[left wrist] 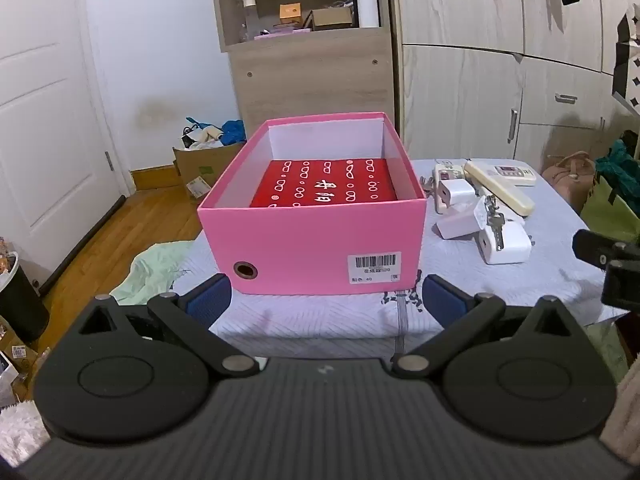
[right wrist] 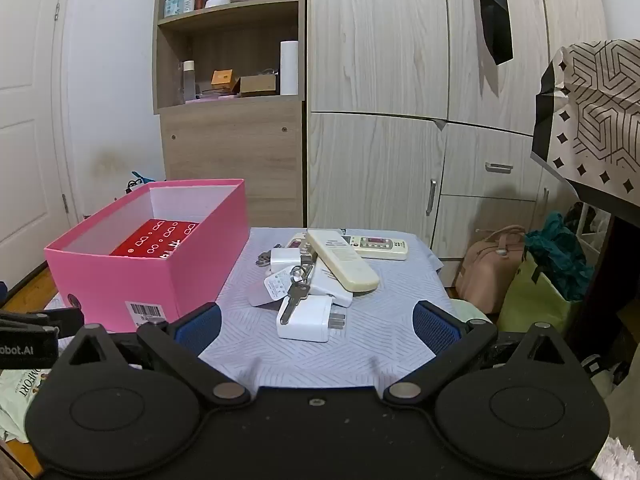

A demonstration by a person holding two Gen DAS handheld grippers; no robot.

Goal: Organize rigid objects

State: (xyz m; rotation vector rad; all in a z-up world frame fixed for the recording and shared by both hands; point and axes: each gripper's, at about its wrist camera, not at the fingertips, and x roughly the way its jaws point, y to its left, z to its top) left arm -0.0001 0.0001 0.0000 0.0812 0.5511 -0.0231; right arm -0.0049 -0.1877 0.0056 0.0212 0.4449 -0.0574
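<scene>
A pink open box stands on the cloth-covered table and holds a red patterned packet. To its right lies a pile: white chargers, a key on top, and cream remote controls. My left gripper is open just short of the box's front wall, nothing between its blue pads. My right gripper is open, and the nearest charger lies just ahead between its fingertips, untouched.
The table's pale patterned cloth ends close behind the pile. Wooden wardrobes and an open shelf stand beyond. Bags sit on the floor at right, a cardboard box and a green cloth at left.
</scene>
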